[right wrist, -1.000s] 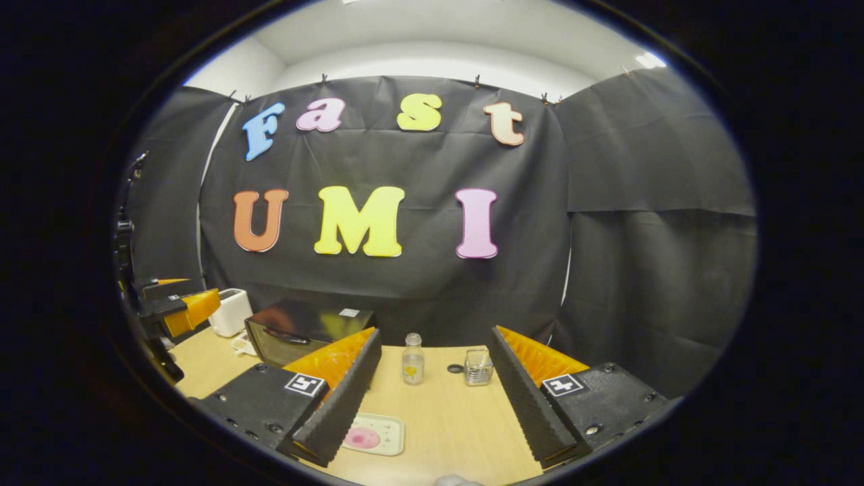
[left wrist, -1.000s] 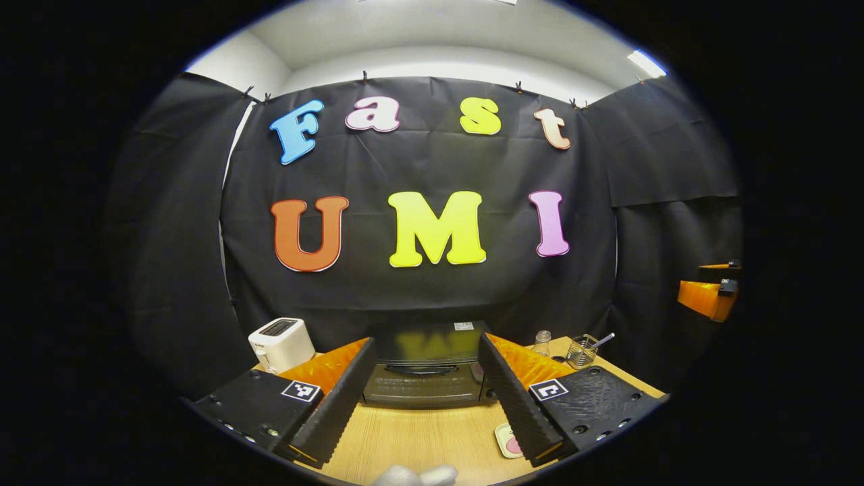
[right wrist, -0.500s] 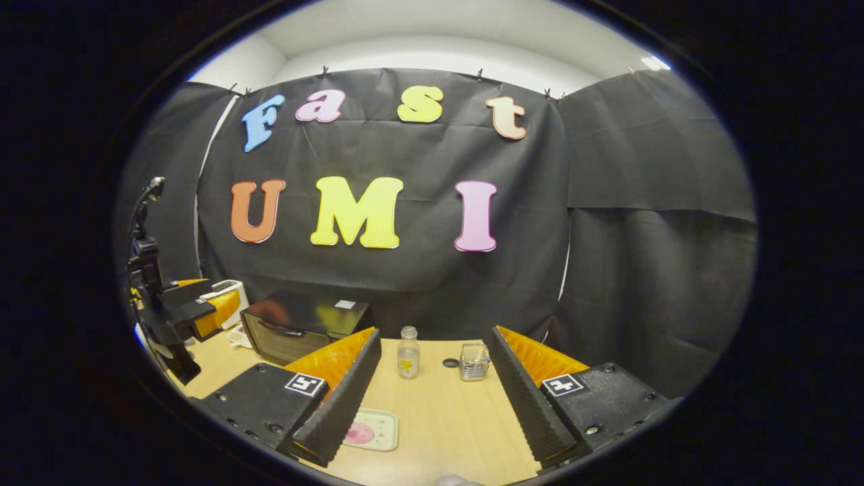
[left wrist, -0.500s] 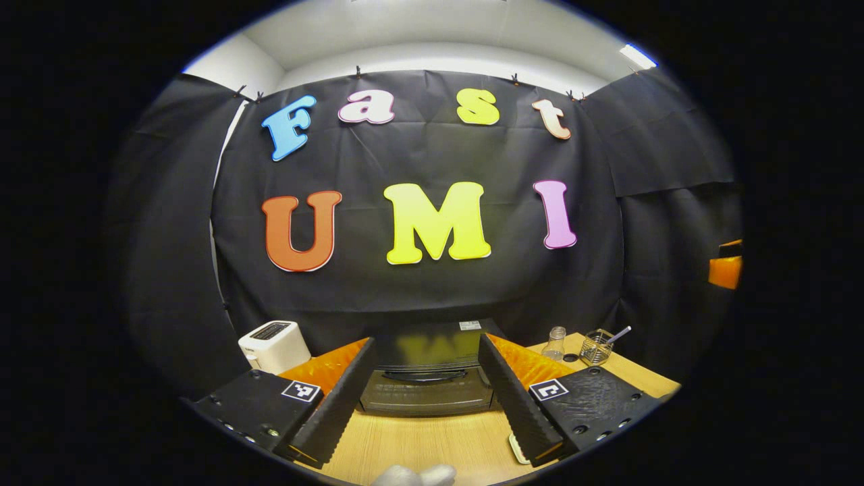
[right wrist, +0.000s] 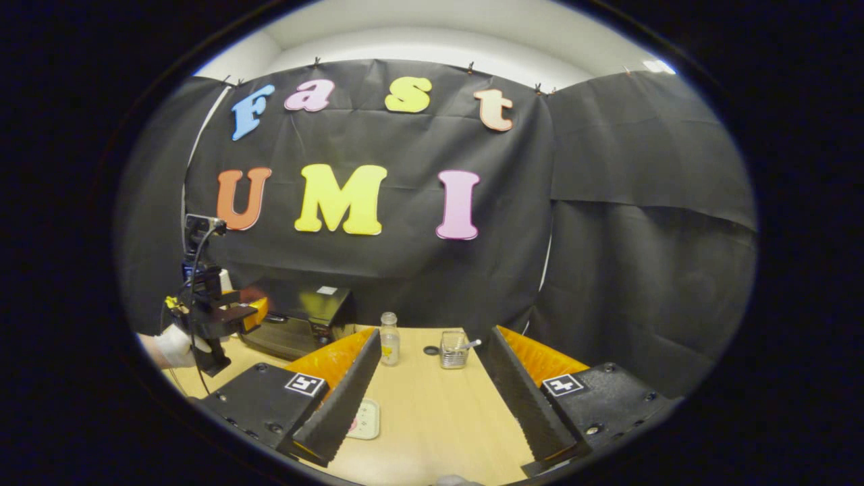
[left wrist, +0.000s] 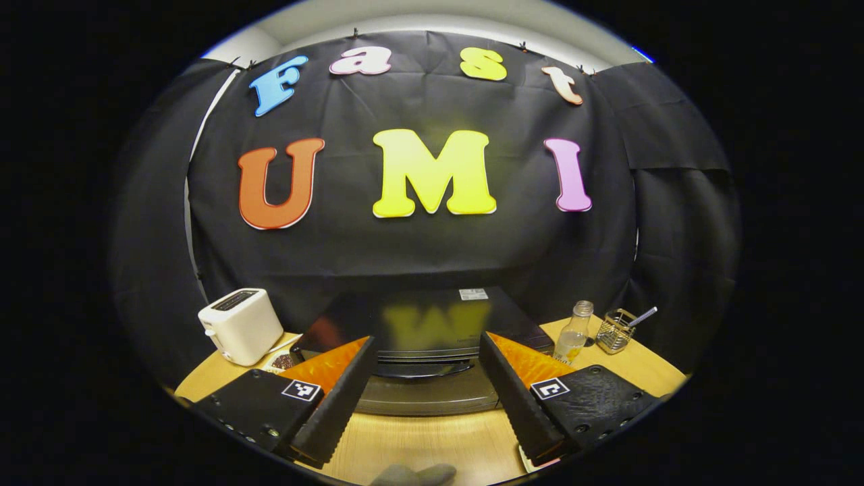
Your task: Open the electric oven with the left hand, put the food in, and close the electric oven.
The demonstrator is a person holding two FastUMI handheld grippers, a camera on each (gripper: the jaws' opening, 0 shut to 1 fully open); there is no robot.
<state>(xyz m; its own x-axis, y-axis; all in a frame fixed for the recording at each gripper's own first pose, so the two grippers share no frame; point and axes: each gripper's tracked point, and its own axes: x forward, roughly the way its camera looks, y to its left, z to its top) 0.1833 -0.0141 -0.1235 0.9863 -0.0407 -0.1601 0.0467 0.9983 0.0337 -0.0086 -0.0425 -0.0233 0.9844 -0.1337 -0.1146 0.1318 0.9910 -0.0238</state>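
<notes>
In the left gripper view, the left tool's (left wrist: 425,395) fingers (left wrist: 337,398) cover both ends of the oven's (left wrist: 425,364) door, and its handle shows between them. The plate (left wrist: 536,466) is cut off at the lower edge behind the right-hand finger. In the right gripper view, the left tool (right wrist: 226,317) hides the oven's (right wrist: 304,324) left part, and a finger (right wrist: 337,401) covers half the plate (right wrist: 366,420).
</notes>
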